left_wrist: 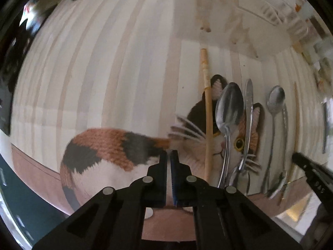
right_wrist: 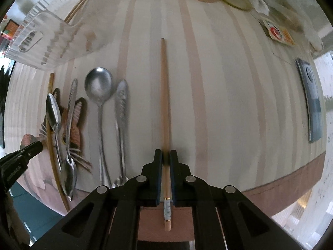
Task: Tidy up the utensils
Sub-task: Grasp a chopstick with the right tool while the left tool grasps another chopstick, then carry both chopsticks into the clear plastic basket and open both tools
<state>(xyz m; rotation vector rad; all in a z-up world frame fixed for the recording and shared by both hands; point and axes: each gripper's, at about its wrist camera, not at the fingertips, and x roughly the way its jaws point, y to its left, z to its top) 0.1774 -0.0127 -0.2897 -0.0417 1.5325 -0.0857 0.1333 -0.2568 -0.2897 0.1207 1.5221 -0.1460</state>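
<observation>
In the right wrist view, my right gripper [right_wrist: 165, 153] is shut on a wooden chopstick [right_wrist: 164, 93] that lies on the striped table and points away from me. Left of it lie a patterned-handled fork [right_wrist: 121, 104], a round spoon [right_wrist: 98, 87], more spoons and a second chopstick [right_wrist: 51, 125], partly on a cat-shaped knitted mat [right_wrist: 75, 129]. In the left wrist view, my left gripper [left_wrist: 168, 153] is shut just over the cat mat's tail [left_wrist: 108, 145]; whether it pinches the fabric is unclear. The second chopstick [left_wrist: 208, 125] and a large spoon [left_wrist: 229, 108] lie to its right.
A clear plastic organizer tray [right_wrist: 41, 39] with slots stands at the back left, with chopsticks in it. A dark flat device [right_wrist: 312, 102] lies at the right. Jars and a lid [right_wrist: 235, 2] crowd the far edge. The table's near edge [right_wrist: 291, 187] runs close below the grippers.
</observation>
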